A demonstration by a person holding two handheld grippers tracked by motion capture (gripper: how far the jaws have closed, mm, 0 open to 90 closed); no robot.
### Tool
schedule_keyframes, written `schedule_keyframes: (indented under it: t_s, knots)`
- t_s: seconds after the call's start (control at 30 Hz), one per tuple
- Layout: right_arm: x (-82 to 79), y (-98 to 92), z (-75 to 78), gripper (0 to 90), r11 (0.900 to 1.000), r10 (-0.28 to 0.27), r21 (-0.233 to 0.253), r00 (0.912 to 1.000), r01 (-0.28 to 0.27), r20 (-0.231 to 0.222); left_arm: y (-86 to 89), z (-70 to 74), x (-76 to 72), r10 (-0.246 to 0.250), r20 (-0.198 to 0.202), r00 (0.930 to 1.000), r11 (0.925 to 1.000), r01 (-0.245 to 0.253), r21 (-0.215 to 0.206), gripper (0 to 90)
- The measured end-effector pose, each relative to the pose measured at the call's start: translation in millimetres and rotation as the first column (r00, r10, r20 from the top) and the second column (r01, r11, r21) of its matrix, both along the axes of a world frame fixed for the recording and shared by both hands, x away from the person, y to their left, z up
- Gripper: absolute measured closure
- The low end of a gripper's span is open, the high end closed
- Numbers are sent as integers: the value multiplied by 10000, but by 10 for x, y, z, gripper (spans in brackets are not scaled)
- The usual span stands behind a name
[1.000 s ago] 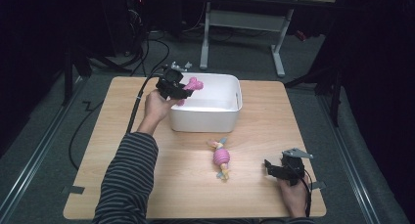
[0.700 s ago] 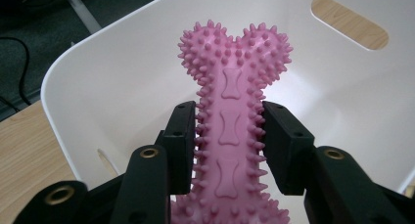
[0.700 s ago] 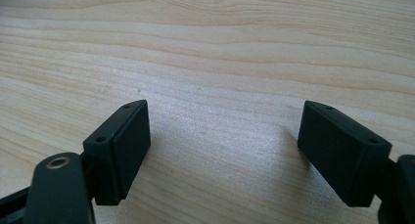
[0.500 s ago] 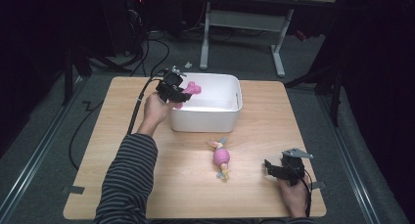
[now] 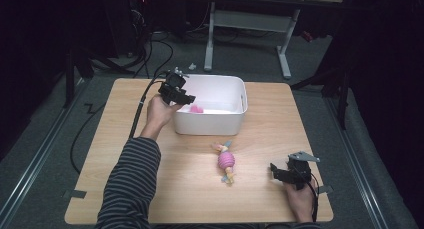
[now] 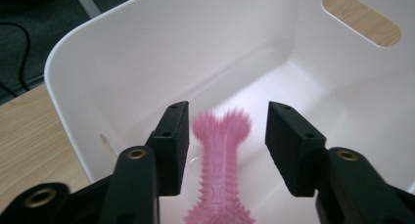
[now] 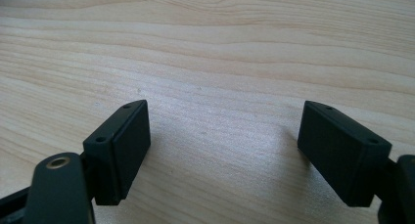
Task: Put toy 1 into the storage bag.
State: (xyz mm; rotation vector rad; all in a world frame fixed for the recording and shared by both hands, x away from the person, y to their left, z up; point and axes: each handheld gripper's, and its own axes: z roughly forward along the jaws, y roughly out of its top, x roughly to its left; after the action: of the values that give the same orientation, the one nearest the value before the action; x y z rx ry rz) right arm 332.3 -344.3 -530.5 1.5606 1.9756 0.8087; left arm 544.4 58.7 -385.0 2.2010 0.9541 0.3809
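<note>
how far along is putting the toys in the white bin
About halfway. The pink bone toy is inside the white bin, between the jaws of the open left gripper, which do not touch it. Left: the striped pink toy lies on the table; the right gripper rests open beside it.

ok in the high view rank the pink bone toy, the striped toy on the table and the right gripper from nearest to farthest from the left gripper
1. pink bone toy, in the white bin, just under the left gripper.
2. striped toy, mid-table, in front of the bin.
3. right gripper, at the table's near right corner.
</note>
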Motion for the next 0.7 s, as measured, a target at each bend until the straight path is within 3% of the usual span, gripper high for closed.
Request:
schedule_keyframes:
  t_s: [0.27,0.4,0.47,0.57,0.7]
  knots:
    - [-1,3,1,199,10000,6,17,10000,-6,-17,70,118,-116,-53,504,9987,9985,80,-534,404]
    - [-1,3,1,199,10000,8,23,10000,-8,-19,160,228,-219,-14,776,9970,9947,94,-1022,375]
    - [-1,3,1,199,10000,6,18,10000,-6,-18,182,247,-237,4,779,9970,9937,84,-1115,368]
    - [-2,3,1,200,10000,8,18,10000,-8,-18,279,300,-308,148,662,9977,9861,-36,-1661,360]
    - [-2,3,1,200,10000,10,18,10000,-10,-17,365,317,-382,188,748,9970,9827,-46,-1851,360]
